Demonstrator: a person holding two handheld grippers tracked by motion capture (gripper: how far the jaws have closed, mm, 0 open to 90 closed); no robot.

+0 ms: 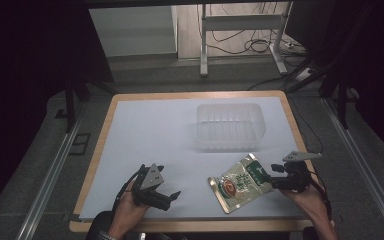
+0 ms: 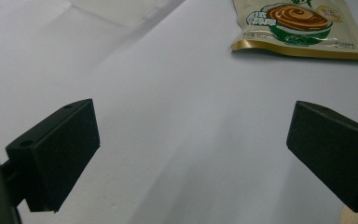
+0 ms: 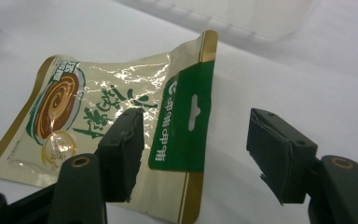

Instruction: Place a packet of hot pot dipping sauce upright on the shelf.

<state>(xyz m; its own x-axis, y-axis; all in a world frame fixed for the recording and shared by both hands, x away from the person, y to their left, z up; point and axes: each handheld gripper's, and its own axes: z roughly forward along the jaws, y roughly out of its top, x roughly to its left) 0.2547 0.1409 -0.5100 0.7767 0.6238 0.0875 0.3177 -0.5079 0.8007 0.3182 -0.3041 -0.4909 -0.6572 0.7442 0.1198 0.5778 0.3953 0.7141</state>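
Snack pouch (image 3: 121,112) flat on table, green end between gaping right tool (image 3: 196,154) jaws

Pouch (image 1: 240,182): lying flat on the white table near its front edge, gold-edged, green header (hang-hole), brown swirl picture
Container (image 1: 230,125): sitting upright behind it, clear plastic, empty

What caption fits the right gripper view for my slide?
Open right gripper straddling the green top edge of a snack pouch on the white table.
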